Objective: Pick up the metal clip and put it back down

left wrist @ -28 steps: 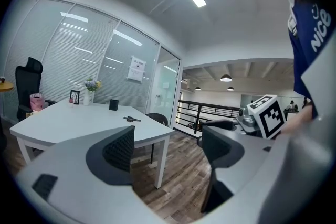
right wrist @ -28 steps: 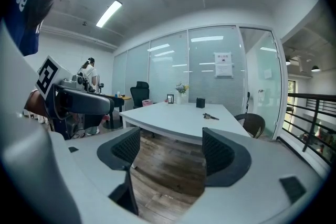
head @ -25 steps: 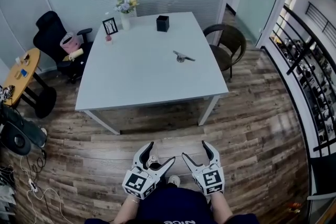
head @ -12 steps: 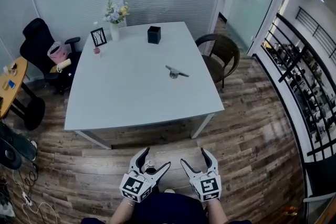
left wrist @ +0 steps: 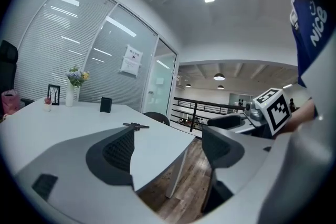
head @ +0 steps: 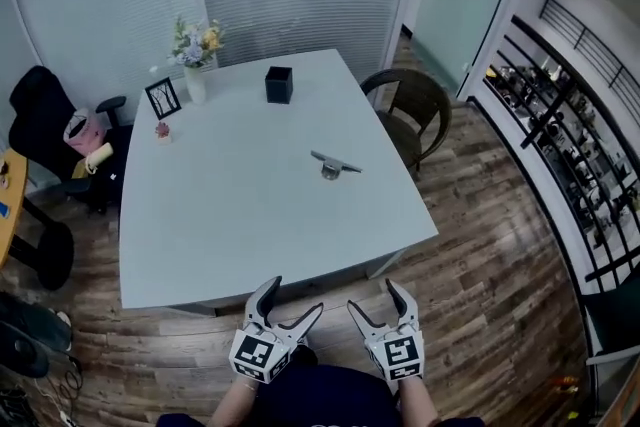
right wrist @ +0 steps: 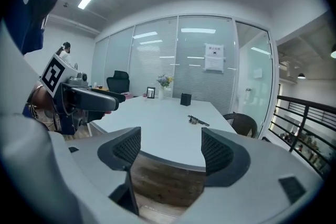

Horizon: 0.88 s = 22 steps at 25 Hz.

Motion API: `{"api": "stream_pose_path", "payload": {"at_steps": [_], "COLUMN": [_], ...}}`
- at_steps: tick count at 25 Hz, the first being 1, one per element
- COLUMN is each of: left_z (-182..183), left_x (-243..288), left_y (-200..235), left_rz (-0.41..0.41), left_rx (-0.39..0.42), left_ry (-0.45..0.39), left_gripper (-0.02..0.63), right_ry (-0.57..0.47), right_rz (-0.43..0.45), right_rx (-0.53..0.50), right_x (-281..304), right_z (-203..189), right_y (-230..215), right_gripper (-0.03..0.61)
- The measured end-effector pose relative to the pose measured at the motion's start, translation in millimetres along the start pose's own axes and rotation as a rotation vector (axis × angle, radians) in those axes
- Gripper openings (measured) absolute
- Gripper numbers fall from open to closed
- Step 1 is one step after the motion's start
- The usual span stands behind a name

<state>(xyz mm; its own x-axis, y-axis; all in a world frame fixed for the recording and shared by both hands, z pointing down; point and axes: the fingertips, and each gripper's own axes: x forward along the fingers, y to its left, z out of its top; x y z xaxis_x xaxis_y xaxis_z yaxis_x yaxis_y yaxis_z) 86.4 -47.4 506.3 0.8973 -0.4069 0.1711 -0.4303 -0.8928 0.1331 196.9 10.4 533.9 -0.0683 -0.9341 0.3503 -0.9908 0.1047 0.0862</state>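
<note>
Head view: a pale table (head: 230, 215) fills the middle of an office. The metal clip (head: 334, 164) lies alone on it, right of centre, well apart from a black box (head: 279, 84), a flower vase (head: 194, 65) and a small picture frame (head: 163, 97) at the far edge. At the near edge the left gripper (head: 290, 300) and right gripper (head: 373, 297) hover side by side over the wooden floor, short of the table.

Left gripper view: the jaws stand apart with nothing between them. The clip (left wrist: 135, 126) shows beyond the left jaw.

Right gripper view: the jaws stand apart and empty. The clip (right wrist: 198, 121) sits far ahead, roughly in line with the gap.

The reach seems not yet begun. The right gripper looks better placed: keep the jaws wide, come in low over the tabletop, and straddle the clip's narrow body before closing.
</note>
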Motion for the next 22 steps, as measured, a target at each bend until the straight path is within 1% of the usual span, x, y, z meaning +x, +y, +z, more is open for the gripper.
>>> {"api": "stream_pose_path", "payload": {"at_steps": [5, 9, 14, 22], "left_z": [13.9, 22.8, 28.4, 29.7], "left_x": [20.7, 29.3, 36.6, 56.2], "left_y": [36.0, 57.3, 69.9, 73.5], "left_rz": [-0.044, -0.052, -0.036, 0.000], "left_rx": [0.026, 0.030, 0.010, -0.019], "left_ry": [-0.003, -0.012, -0.017, -0.003], "left_gripper": [0.385, 0.385, 0.385, 0.385], "right_ry": [0.003, 0.008, 0.008, 0.019], "right_rz": [-0.045, -0.057, -0.044, 0.006], "right_rx": [0.008, 0.009, 0.015, 0.012], "right_x": [34.0, 53.3, 68.1, 87.2], "right_z": [17.5, 25.0, 32.1, 35.8], "right_y": [-4.0, -3.3, -7.8, -27.0], "right_gripper": [0.350, 0.348, 0.348, 0.345]}}
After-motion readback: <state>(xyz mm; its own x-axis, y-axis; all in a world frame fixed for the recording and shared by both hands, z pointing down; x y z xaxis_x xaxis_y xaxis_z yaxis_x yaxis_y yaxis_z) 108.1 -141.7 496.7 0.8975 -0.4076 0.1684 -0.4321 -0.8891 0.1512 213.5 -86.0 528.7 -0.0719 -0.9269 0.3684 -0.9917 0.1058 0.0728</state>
